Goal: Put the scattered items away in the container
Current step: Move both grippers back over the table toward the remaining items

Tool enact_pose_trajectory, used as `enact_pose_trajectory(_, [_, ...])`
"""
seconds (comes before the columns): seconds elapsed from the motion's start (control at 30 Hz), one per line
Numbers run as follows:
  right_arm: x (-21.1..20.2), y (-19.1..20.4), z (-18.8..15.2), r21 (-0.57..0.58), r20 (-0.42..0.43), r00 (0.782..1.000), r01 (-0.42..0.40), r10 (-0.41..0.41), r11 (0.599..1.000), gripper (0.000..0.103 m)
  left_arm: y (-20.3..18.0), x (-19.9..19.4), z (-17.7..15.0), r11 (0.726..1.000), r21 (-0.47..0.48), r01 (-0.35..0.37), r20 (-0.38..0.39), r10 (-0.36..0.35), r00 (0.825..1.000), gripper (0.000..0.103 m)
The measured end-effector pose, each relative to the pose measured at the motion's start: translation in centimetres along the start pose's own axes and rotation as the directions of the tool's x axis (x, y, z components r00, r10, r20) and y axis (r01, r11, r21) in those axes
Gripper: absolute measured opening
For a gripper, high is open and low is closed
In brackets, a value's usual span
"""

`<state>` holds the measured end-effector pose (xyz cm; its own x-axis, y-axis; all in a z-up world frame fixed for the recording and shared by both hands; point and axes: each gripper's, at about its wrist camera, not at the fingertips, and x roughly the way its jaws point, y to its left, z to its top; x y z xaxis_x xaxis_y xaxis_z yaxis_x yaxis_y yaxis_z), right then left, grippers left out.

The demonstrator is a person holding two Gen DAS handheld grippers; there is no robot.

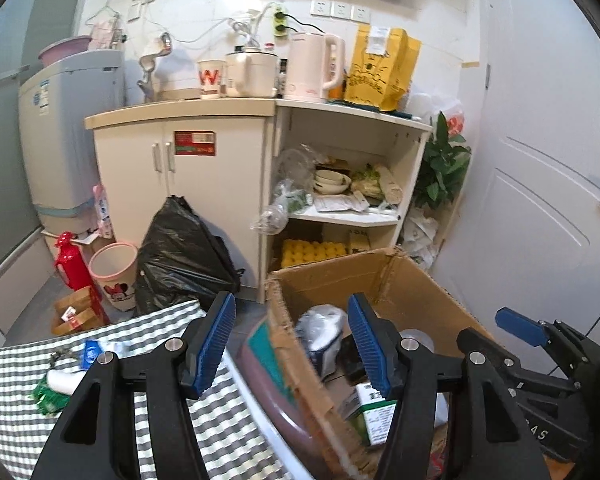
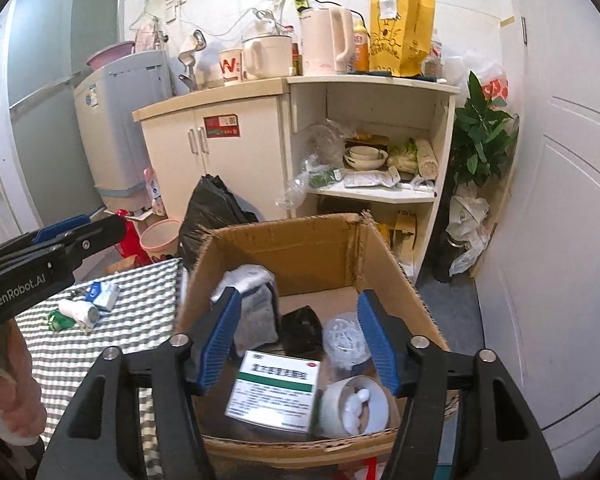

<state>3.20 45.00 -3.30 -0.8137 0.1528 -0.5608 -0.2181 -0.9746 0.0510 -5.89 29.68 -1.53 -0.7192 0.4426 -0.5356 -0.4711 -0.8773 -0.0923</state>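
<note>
An open cardboard box (image 2: 316, 248) stands beside a checked table (image 2: 100, 344). Inside it lie a white and green medicine box (image 2: 276, 390), a tape roll (image 2: 354, 406), a clear tub of swabs (image 2: 346, 340), a black item (image 2: 302, 326) and a grey-white pouch (image 2: 256, 308). My right gripper (image 2: 298, 344) hangs open over the box with nothing between its fingers. My left gripper (image 1: 292, 348) is open above the box's left wall (image 1: 296, 364), also empty. On the checked cloth (image 1: 20, 420) remain a white roll (image 2: 78, 312), a green item (image 2: 58, 320), a blue and white packet (image 2: 102, 294) and keys (image 1: 62, 354).
A black rubbish bag (image 1: 180, 252), a pink bin (image 1: 114, 274) and a red flask (image 1: 70, 260) stand on the floor behind the table. A white cabinet (image 1: 196, 168) and open shelves (image 1: 352, 184) are beyond. A door (image 2: 560, 200) is on the right. A hand (image 2: 12, 392) holds the left gripper.
</note>
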Motion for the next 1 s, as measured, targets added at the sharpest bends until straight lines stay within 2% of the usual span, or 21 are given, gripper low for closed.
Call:
enact_pose_trajectory(0.1, [-0.4,1.5,0.2,-0.009,0.007,1.000,-0.013,0.013,1.000,0.069,1.5,-1.5,-0.1,1.000,-0.012,-0.026,0.010,0.026,1.000,0.064])
enact_pose_trajectory(0.27, [-1.1,4.3,0.7,-0.038,0.026,0.999,-0.040,0.041,0.998,0.081,4.1,-4.1,-0.3,0.997,-0.040,-0.070,0.045,0.072,0.996,0.078])
enact_pose_trajectory(0.47, [-1.6,8.3,1.3,-0.060,0.049,0.994,-0.095,0.098,0.994,0.097,8.4,-6.7,-0.8,0.986,-0.084,-0.141,0.058,0.146,0.988,0.090])
enact_pose_trajectory(0.6, [-1.6,11.7,1.4,-0.083,0.063,0.987,-0.139,0.145,0.987,0.101,11.8,-8.5,-1.5,0.972,-0.122,-0.201,0.059,0.209,0.976,0.093])
enact_pose_trajectory(0.73, [-1.7,14.7,1.3,-0.123,0.061,0.981,-0.174,0.183,0.977,0.103,14.2,-10.0,-2.1,0.953,-0.147,-0.264,0.064,0.275,0.959,0.103])
enact_pose_trajectory(0.8, [-1.7,16.1,1.3,-0.147,0.059,0.980,-0.182,0.192,0.972,0.103,15.5,-10.6,-2.4,0.938,-0.161,-0.306,0.055,0.318,0.947,0.103])
enact_pose_trajectory(1.0, [-1.2,19.2,1.2,-0.157,0.037,0.973,-0.221,0.230,0.962,0.103,17.9,-12.0,-3.2,0.914,-0.170,-0.369,0.036,0.380,0.924,0.103])
